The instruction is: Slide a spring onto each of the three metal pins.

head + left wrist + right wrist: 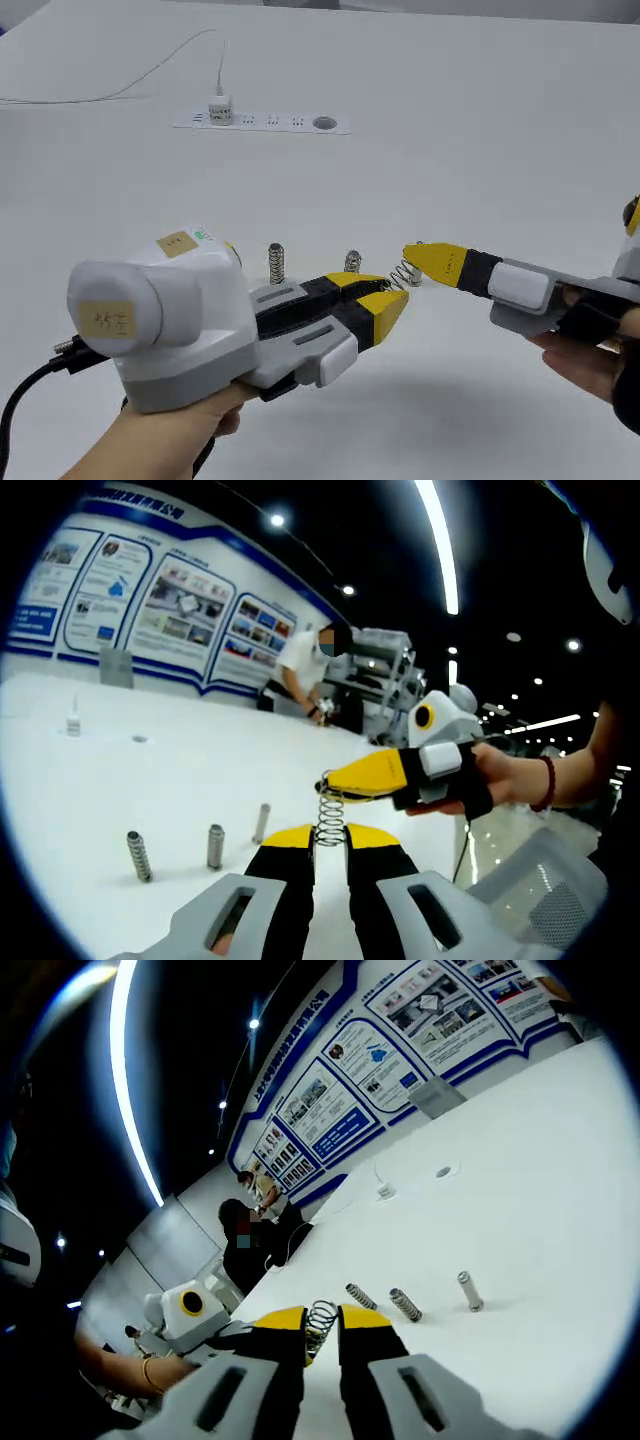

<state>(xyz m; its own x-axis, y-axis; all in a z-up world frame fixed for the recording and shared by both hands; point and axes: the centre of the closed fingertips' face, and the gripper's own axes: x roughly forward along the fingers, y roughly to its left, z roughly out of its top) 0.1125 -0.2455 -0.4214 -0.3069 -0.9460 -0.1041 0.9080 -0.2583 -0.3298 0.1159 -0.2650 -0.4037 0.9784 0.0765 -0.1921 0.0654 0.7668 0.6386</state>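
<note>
- Two jaws of the right gripper [410, 251], black with yellow tips: clamped together on one end of a loose silver coil spring [403, 272].
- Matching jaws of the left gripper [393, 289]: parted to roughly the spring's width, one on each side of its other end; actual grip cannot be told.
- Loose spring: spanning the gap between both sets of tips, over the white workbench [450, 150].
- Just beyond the tips, a row of three upright metal pins: first pin [138, 855] and middle pin [215, 845] each sleeved with a spring; third pin [261, 822], nearest the loose spring, bare.
- Farther back on the bench: flat white power strip [262, 121] with white plug [220, 108] and thin white cable [221, 65].
- Beyond the bench, in the left gripper view: blue-and-white wall posters [150, 600]; a person [300, 670] beside grey machinery.
</note>
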